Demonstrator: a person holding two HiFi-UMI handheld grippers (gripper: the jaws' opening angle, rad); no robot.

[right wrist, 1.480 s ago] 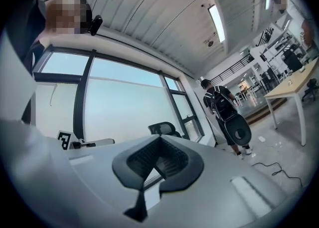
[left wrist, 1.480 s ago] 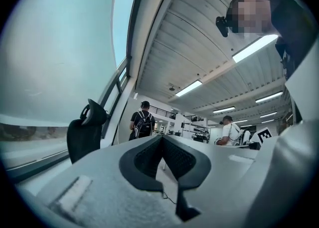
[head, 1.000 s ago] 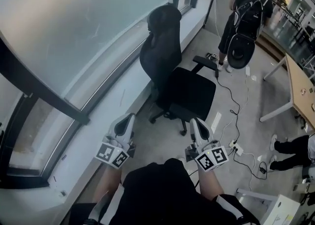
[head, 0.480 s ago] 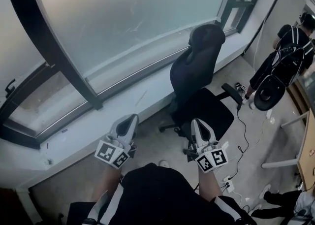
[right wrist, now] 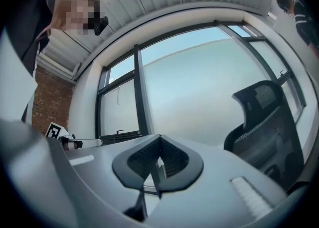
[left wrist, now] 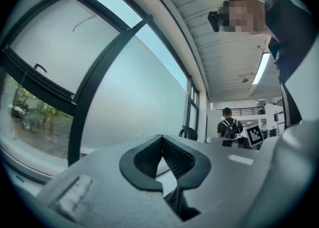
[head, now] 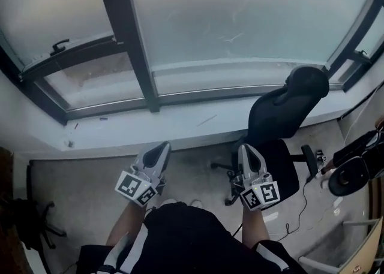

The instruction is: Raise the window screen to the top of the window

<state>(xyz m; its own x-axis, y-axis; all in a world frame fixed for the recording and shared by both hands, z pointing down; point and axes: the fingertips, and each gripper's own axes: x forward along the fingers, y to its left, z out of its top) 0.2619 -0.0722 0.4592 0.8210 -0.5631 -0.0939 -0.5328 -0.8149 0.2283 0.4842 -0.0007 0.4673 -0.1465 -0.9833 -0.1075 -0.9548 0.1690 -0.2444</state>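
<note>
Plainly, with the left gripper (head: 162,147) and right gripper (head: 246,148) both closed and empty, they could glance off the window screen (head: 54,9) handle (head: 59,45) at upper left.

- pale frosted window screen (head: 57,12): top cut off by the head view's upper edge
- black mesh office chair (head: 282,117): wheeled base partly hidden behind right gripper (head: 247,150)
- bystander in black (head: 360,153): cut by the right edge, only a dark strip and a round black item show
- small bits (head: 70,143) on white sill (head: 180,128): too small to tell
- dark object (head: 24,222) at lower left: dim, cut by the left edge, cannot tell what it is
</note>
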